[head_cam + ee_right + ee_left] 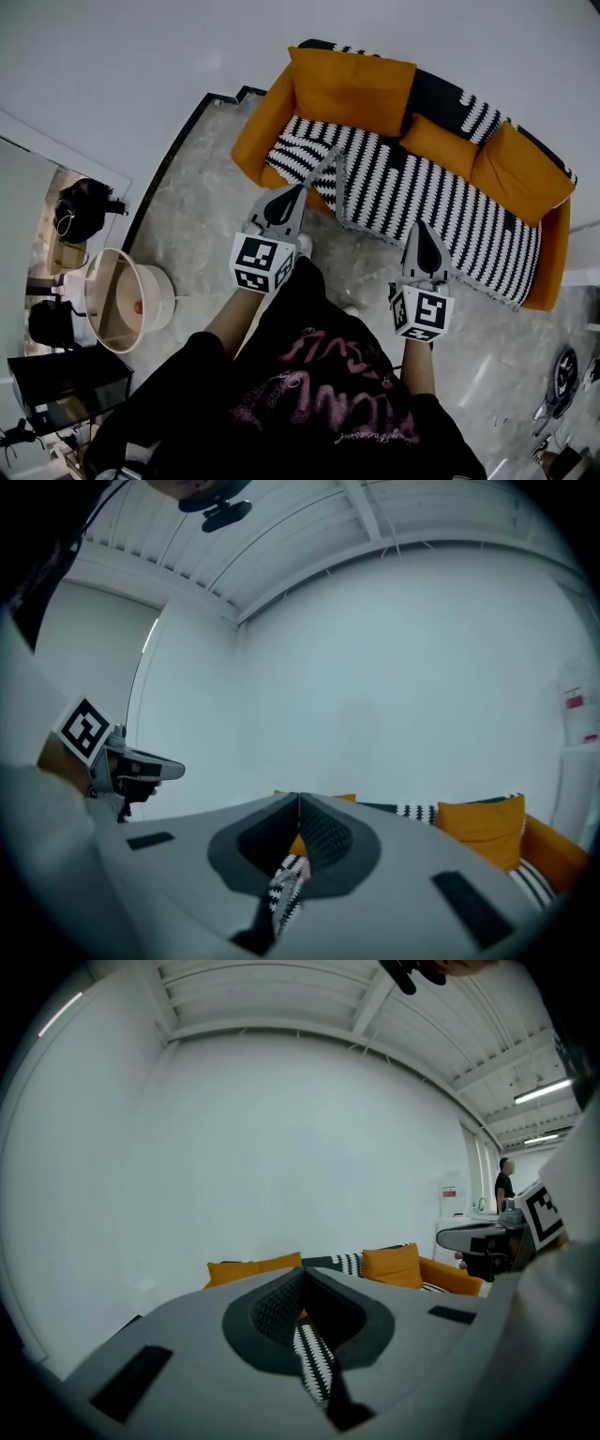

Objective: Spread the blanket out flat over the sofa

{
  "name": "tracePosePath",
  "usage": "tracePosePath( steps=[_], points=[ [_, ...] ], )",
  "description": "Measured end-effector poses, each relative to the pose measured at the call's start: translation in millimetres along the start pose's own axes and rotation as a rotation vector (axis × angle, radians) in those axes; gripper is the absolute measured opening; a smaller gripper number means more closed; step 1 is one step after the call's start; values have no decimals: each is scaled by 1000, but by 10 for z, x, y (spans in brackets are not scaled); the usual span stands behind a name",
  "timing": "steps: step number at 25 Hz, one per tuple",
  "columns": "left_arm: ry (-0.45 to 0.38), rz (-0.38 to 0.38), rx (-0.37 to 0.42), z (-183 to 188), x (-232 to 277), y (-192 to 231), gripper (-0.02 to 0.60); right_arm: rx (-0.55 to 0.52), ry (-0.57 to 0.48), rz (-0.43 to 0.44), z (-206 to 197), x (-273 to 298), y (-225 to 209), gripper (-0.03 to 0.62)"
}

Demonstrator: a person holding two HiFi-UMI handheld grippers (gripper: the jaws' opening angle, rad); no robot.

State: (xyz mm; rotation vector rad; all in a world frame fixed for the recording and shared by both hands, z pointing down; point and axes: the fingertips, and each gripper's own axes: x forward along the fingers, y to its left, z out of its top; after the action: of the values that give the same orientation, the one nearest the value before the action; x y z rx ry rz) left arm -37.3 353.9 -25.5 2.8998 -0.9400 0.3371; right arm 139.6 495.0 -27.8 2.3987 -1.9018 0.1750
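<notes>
A black-and-white striped blanket [422, 202] lies over the seat of an orange sofa [352, 89] with orange cushions [441, 145]. My left gripper [300, 189] stands at the sofa's front left, shut on a blanket corner that is pulled up into a peak [328, 161]. My right gripper [419, 227] stands at the front edge further right, shut on the blanket's hem. In the left gripper view a striped fold [314, 1358] runs out from between the shut jaws of the left gripper [302, 1274]. The right gripper view shows the right gripper [299, 801] pinching a striped strip [286, 888].
A round white lampshade [127, 300] stands on the marble floor at the left, with dark furniture [66, 380] beside it. The white wall runs behind the sofa. A person [504, 1185] stands far off at the right in the left gripper view. Dark gear [561, 375] lies on the floor at the lower right.
</notes>
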Motion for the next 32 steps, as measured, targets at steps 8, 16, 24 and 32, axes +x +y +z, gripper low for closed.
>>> tracePosePath(
  steps=[8,16,24,32],
  points=[
    [41,3,-45,-132,500,524,9,-9,49,-23,-54,676,20,21],
    [53,-5,-66,-86,988,1087,10,-18,76,-38,35,1435,105,21],
    [90,0,-100,-149,1298,1628,10,-16,89,-43,117,2034,277,20],
    [126,-37,-123,-266,1620,1990,10,-25,132,-78,111,2497,365,20]
  ],
)
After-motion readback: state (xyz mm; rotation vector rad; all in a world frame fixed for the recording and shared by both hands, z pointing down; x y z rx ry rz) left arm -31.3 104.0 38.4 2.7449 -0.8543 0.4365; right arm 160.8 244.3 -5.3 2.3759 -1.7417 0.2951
